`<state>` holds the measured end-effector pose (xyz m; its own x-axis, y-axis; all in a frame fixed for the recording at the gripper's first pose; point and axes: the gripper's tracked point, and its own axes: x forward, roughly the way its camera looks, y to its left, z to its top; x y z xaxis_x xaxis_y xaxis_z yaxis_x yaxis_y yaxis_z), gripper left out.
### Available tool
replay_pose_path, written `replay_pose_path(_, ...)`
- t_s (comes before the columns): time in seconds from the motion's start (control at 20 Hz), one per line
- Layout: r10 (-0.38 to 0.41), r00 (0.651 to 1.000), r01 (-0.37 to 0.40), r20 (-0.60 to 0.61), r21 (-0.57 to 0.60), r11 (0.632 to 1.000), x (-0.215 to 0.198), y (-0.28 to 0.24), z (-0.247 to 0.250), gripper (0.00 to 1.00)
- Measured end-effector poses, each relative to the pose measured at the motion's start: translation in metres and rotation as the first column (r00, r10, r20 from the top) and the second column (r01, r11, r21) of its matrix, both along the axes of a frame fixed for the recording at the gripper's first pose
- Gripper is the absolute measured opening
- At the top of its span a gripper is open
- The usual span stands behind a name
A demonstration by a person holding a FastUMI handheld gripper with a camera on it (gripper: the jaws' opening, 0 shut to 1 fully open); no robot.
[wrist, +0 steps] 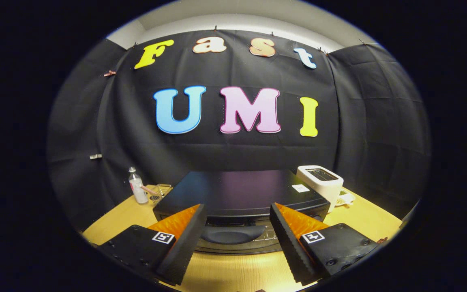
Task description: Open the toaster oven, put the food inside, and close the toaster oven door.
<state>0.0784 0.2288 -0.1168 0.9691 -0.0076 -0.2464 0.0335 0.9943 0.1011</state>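
Wooden table (233,271), black-draped booth, toaster oven (239,194) ahead, gripper (237,221) spread wide, empty

one black toaster oven (239,194) sits on one wooden table (233,269). one white slot toaster (322,180) stands just beside its far right corner, and one small white sticker (300,188) lies on the oven's top. one clear plastic bottle (137,186) and one clear glass (161,191) stand beside the oven's left side. one gripper (237,215) with two fingers, spread apart, holds nothing, the oven's one door handle (233,234) between them.
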Motion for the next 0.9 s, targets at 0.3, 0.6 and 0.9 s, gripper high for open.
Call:
replay_pose_path(0.3, -0.007, 0.997, 0.009, -0.077, 0.016, 1.000, 0.015, 0.003, -0.029, 0.98)
replay_pose_path(0.6, 0.004, 0.991, -0.004, -0.130, 0.005, 1.000, 0.014, 0.005, -0.035, 0.99)
replay_pose_path(0.9, 0.019, 0.992, -0.016, -0.128, 0.023, 1.000, -0.004, 0.004, -0.037, 0.99)
